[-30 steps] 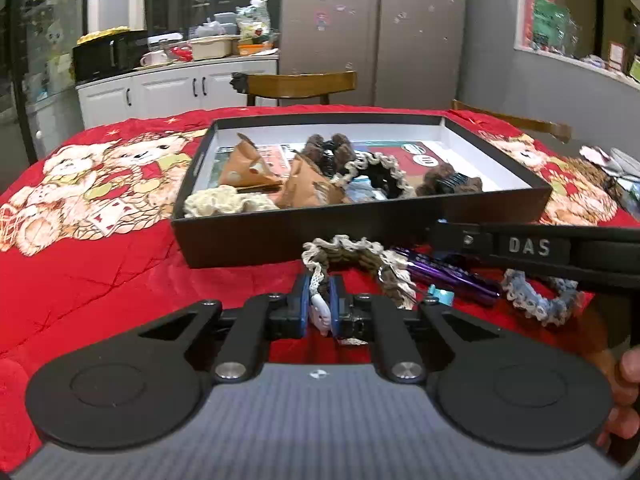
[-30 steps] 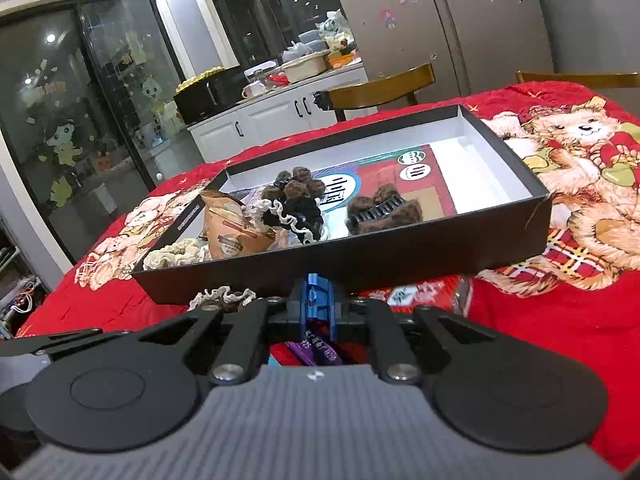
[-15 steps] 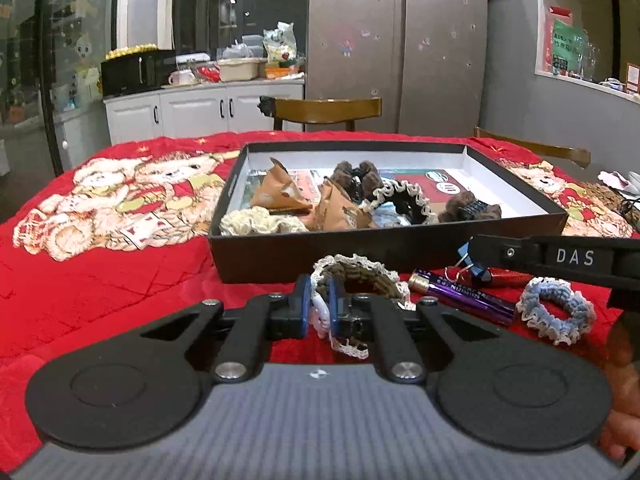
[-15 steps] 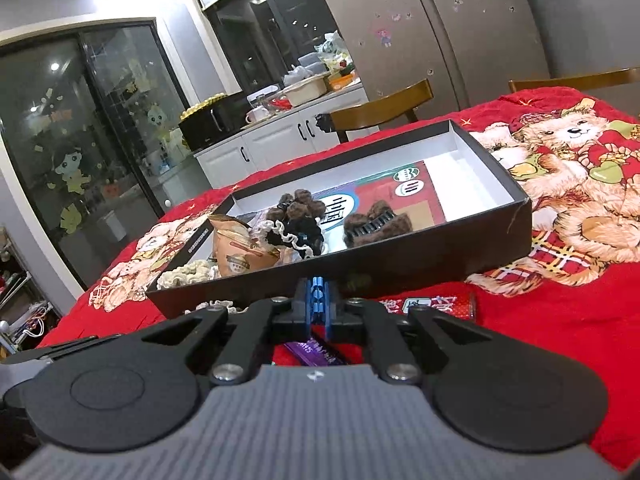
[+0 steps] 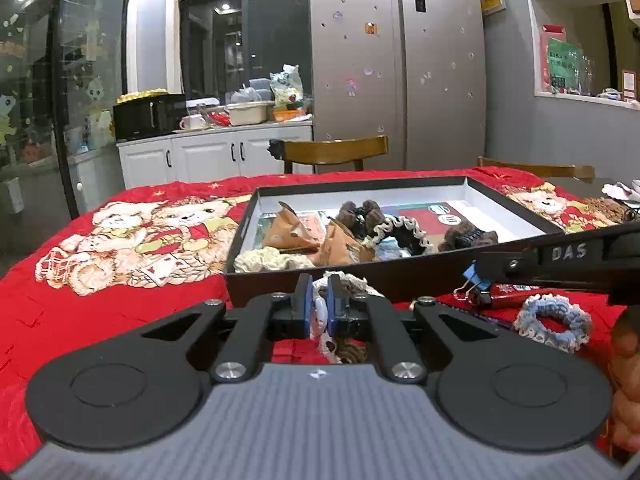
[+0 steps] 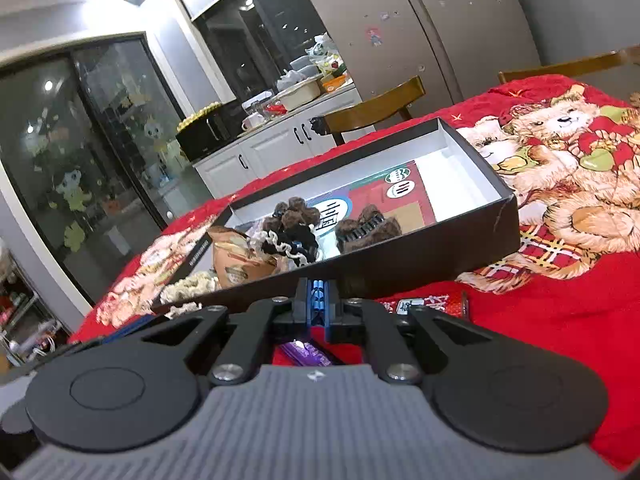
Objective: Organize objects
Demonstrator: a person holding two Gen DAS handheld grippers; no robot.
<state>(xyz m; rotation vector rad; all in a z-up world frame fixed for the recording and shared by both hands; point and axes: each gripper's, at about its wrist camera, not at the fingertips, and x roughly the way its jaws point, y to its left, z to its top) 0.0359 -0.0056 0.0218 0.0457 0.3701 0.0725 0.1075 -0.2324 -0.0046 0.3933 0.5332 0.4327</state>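
Both claws grip: left claw (image 5: 319, 312) pinches a scrunchie (image 5: 344, 284), right claw (image 6: 317, 306) a binder clip (image 5: 474, 280), just before the box (image 5: 420, 276); next, lift over its wall.

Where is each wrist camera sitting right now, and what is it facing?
Left wrist: on the left gripper, facing the black box head-on; jaws shut on a beige scrunchie; right gripper and a hand at right.
Right wrist: on the right gripper, viewing the box's right corner; jaws shut on a blue binder clip.
Shared: box, red blanket.
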